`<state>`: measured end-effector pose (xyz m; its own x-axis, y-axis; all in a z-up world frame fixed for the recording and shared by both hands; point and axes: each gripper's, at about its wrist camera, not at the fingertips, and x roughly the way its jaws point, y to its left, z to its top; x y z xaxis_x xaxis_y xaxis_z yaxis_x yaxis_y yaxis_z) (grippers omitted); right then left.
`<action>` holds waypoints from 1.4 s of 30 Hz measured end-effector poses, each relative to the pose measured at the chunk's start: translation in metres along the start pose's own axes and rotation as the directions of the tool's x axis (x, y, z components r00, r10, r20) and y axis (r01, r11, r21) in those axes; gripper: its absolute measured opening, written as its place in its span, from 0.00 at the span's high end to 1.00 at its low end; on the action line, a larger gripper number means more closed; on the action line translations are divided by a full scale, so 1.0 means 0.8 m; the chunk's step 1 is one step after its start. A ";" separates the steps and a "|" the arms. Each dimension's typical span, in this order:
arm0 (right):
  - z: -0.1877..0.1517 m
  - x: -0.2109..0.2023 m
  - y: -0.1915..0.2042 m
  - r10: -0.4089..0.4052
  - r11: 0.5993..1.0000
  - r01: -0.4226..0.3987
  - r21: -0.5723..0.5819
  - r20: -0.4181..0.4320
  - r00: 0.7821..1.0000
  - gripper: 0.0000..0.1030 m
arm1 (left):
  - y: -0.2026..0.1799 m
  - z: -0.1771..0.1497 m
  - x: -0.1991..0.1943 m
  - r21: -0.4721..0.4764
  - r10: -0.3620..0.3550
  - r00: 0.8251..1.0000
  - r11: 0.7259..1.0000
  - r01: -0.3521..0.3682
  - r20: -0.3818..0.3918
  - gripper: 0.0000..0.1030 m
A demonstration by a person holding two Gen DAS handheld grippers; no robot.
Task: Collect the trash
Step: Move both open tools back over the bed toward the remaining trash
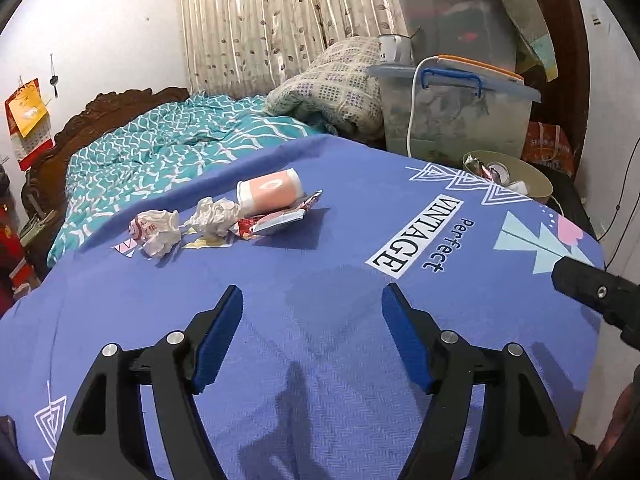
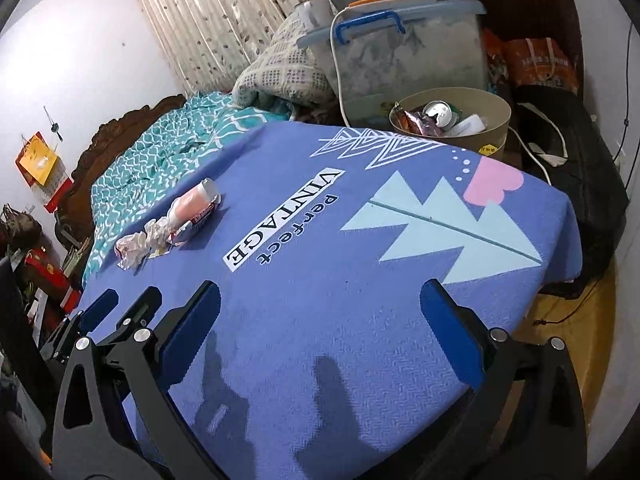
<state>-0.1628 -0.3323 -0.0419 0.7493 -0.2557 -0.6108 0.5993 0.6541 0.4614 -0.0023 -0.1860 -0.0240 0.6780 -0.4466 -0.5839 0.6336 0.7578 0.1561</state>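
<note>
A small heap of trash lies on the blue printed cloth (image 1: pixel 340 248). It holds a crumpled white paper with red print (image 1: pixel 156 232), a crumpled tissue (image 1: pixel 216 216), a pink-and-white pack (image 1: pixel 268 192) and a red wrapper (image 1: pixel 276 222). The right wrist view shows the same heap (image 2: pixel 176 224) at the far left. A tan round bin (image 1: pixel 528 172) (image 2: pixel 472 142) stands past the cloth's far right edge, with a can, a wrapper and a white bottle inside. My left gripper (image 1: pixel 313 300) is open and empty, well short of the heap. My right gripper (image 2: pixel 320 296) stands wide open over bare cloth.
Beyond the cloth lie a teal quilt (image 1: pixel 160 152) and a folded checked blanket (image 1: pixel 332 84). Clear storage boxes (image 1: pixel 456 112) with a white cable stand behind the bin. A black bag (image 2: pixel 572 176) sits on the floor to the right. Clutter stands at the far left.
</note>
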 end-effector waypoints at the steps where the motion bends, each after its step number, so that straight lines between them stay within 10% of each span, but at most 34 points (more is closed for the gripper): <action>1: 0.000 0.000 0.000 0.000 1.000 0.000 0.001 0.000 1.000 0.04 | 0.001 -0.001 0.000 0.001 0.001 1.000 1.000 -0.001 0.001 0.34; 18: -0.001 0.001 -0.002 -0.021 1.000 0.021 -0.004 0.023 1.000 0.04 | 0.012 -0.003 -0.012 -0.050 0.048 0.998 0.998 -0.045 0.051 0.08; 42: -0.003 -0.002 0.004 0.011 0.999 -0.010 -0.038 0.025 1.000 0.04 | 0.027 -0.003 -0.010 -0.113 0.060 0.997 0.992 -0.055 0.043 0.08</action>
<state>-0.1623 -0.3279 -0.0410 0.7626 -0.2667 -0.5893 0.5808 0.6833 0.4424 0.0053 -0.1645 -0.0182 0.7304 -0.4203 -0.5383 0.5491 0.8301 0.0969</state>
